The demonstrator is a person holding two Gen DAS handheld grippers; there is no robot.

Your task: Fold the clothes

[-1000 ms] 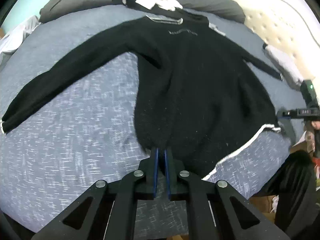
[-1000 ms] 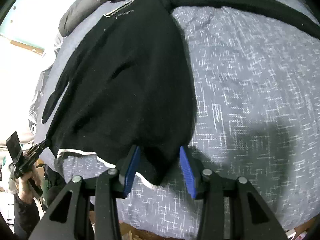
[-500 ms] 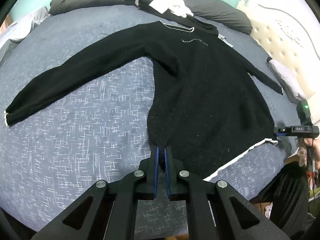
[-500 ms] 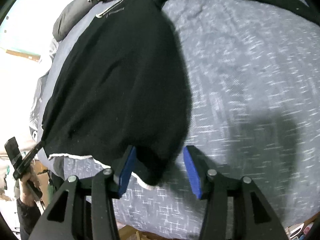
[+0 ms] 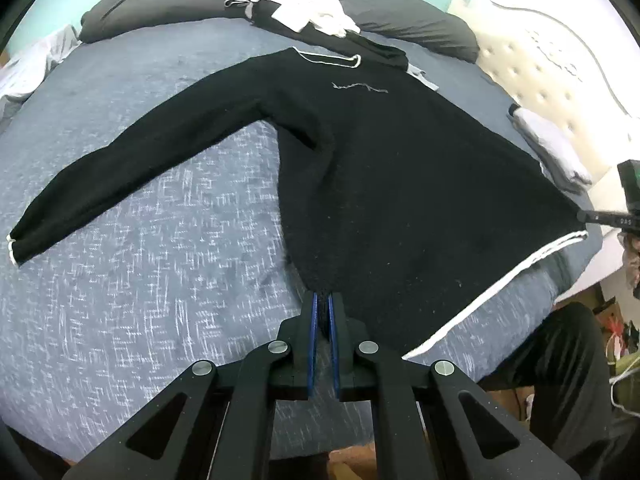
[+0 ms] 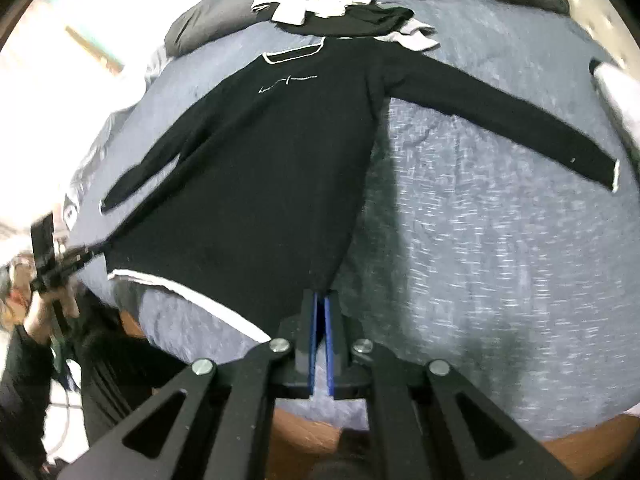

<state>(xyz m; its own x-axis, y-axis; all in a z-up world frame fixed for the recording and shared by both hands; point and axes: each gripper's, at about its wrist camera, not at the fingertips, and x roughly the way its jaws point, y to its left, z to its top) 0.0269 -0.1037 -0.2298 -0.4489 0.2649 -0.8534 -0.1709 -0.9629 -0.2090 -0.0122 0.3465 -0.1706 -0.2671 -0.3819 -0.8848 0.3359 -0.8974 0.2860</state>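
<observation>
A black long-sleeved sweater (image 5: 400, 184) with white trim lies front up on the blue-grey bed (image 5: 140, 280), sleeves spread out. My left gripper (image 5: 322, 300) is shut on its hem at one bottom corner. My right gripper (image 6: 320, 300) is shut on the hem at the other bottom corner; it shows in the left wrist view (image 5: 588, 216) at the far right. The sweater (image 6: 260, 184) is stretched taut between the two grippers, its hem raised off the bed.
A pile of white and black clothes (image 5: 296, 12) lies at the head of the bed on dark pillows (image 5: 160, 4). A folded grey garment (image 5: 552, 152) lies by the tufted headboard (image 5: 540, 64). The person's dark-clad legs (image 5: 560, 380) stand at the bed's edge.
My right gripper has shut on the sweater's hem corner. Both grippers have pulled back and lifted, so the hem is stretched and both sleeves show.
</observation>
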